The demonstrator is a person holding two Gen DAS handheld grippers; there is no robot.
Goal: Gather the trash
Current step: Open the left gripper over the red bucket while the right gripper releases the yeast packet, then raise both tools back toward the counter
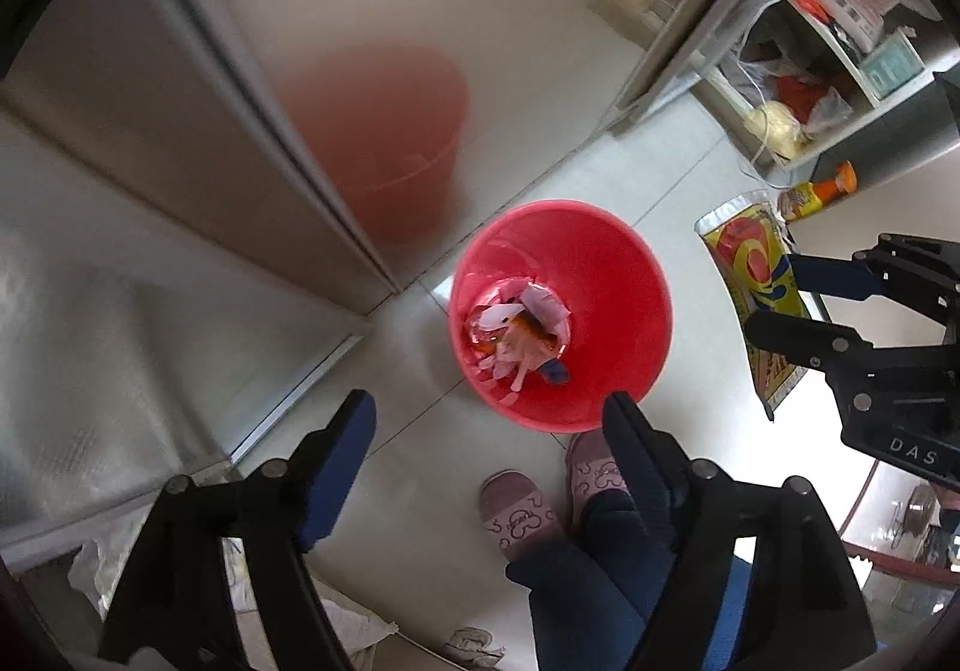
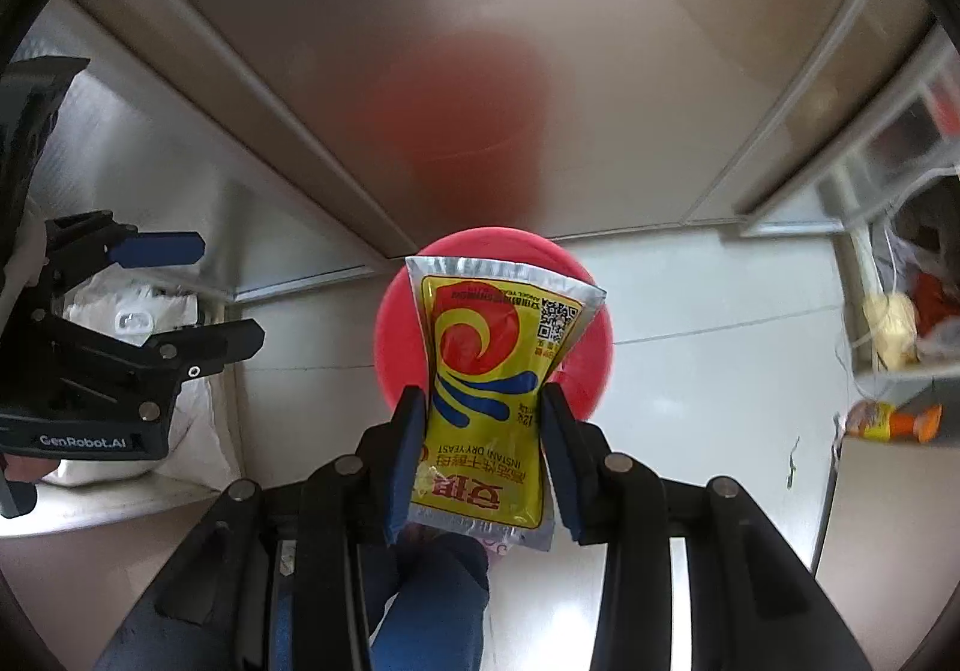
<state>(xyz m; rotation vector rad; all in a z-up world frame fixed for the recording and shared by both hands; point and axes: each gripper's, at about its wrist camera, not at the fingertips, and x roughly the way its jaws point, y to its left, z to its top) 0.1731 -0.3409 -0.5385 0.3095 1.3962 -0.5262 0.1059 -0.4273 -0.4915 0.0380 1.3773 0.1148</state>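
Left gripper [image 1: 489, 419]: jaws wide and empty, hanging over the bin's near rim.
Right gripper [image 2: 480, 419]: clamped on yeast packet [image 2: 486, 371], poised over the bin for dropping.
Red bin [image 1: 600, 275]: on the floor, wrappers already inside.

Red bin [image 1: 600, 263] w/ pink & white scraps inside; yeast packet [image 2: 492, 371] yellow w/ red swirl, blue waves, silver edges; gripper pads [image 2: 403, 449] blue on black frames; slippers [image 1: 522, 515] pink; bottle [image 1: 819, 194] orange & yellow; floor [image 1: 690, 179] white tile
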